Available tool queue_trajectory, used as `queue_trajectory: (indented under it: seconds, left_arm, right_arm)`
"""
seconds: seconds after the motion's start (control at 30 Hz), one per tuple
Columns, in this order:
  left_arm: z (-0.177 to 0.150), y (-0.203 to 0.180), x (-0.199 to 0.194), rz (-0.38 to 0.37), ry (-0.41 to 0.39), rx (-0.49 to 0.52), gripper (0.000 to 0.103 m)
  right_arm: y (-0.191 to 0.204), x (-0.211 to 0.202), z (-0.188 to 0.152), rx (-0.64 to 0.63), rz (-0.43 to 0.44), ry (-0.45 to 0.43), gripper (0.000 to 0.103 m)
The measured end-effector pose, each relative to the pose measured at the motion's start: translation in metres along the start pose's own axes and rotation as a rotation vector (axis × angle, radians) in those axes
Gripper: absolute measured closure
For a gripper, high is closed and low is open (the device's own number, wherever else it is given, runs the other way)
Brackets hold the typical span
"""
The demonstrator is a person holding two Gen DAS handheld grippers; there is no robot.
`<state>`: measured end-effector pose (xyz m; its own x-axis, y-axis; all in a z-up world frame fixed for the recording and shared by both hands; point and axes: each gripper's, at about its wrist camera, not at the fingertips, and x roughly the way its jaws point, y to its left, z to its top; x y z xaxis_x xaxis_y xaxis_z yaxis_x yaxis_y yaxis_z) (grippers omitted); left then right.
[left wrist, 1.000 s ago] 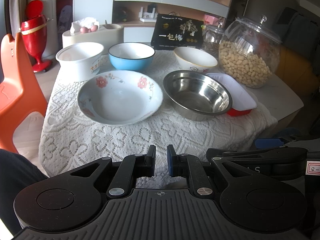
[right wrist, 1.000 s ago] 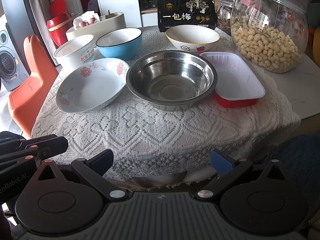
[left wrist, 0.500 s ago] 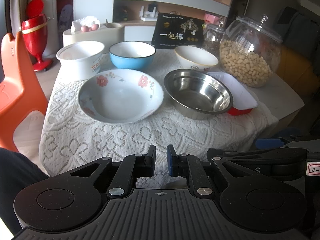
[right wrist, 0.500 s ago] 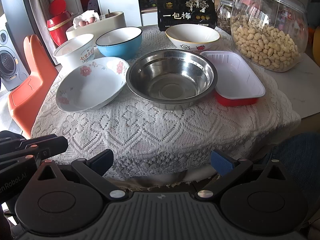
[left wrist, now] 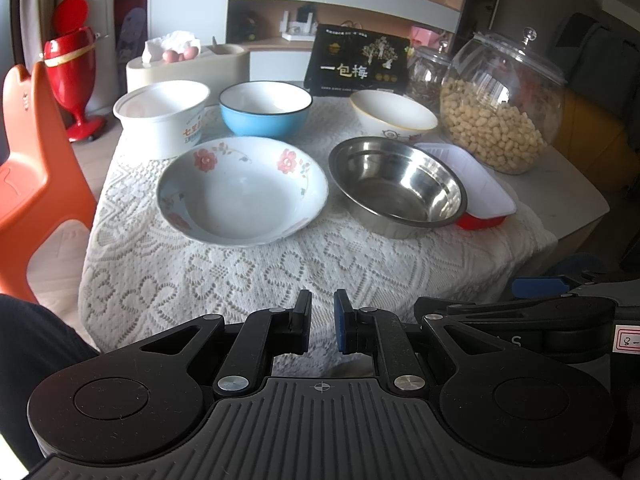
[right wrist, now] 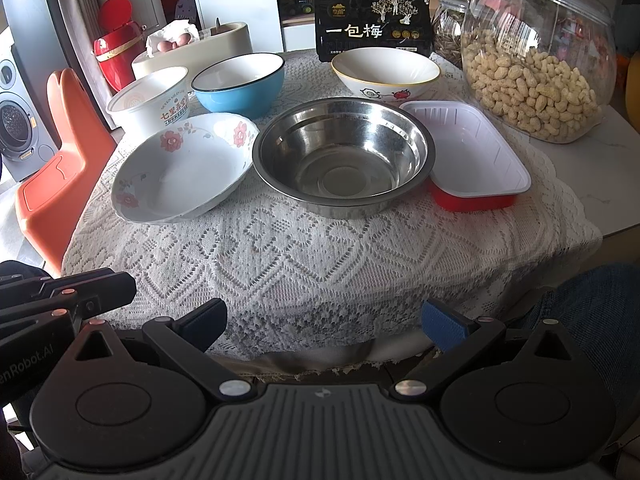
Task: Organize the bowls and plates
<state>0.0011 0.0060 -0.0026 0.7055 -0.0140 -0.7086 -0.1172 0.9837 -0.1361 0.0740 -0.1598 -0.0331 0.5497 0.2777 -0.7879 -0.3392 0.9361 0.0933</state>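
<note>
The steel bowl (right wrist: 344, 156) sits mid-tabletop (right wrist: 280, 264), the floral plate (right wrist: 184, 168) touching its left and the tray (right wrist: 472, 160) its right. Nearer, the left hand-held gripper (left wrist: 322, 320) is pressed together, empty; the right hand-held gripper (right wrist: 324, 320) is spread.

Home — washer (right wrist: 14, 124), lace tablecloth (right wrist: 280, 248).

Five bowls: flowered bowl (right wrist: 182, 168), steel bowl (right wrist: 344, 156), blue bowl (right wrist: 239, 84), white paper bowl (right wrist: 149, 102), cream bowl (right wrist: 386, 72). One red tray (right wrist: 468, 160). Two glass jars: peanut jar (right wrist: 536, 60), smaller jar (right wrist: 448, 32). One black box (right wrist: 372, 20).
</note>
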Motion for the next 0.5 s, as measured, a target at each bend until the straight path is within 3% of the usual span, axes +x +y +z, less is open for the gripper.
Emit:
queue_trajectory:
  seconds: [0.5]
  left_arm:
    - [-0.0044, 0.0069, 0.004, 0.004, 0.009, -0.015, 0.089]
  right_arm:
    - [-0.0015, 0.0042, -0.0031, 0.013, 0.01, 0.004, 0.0]
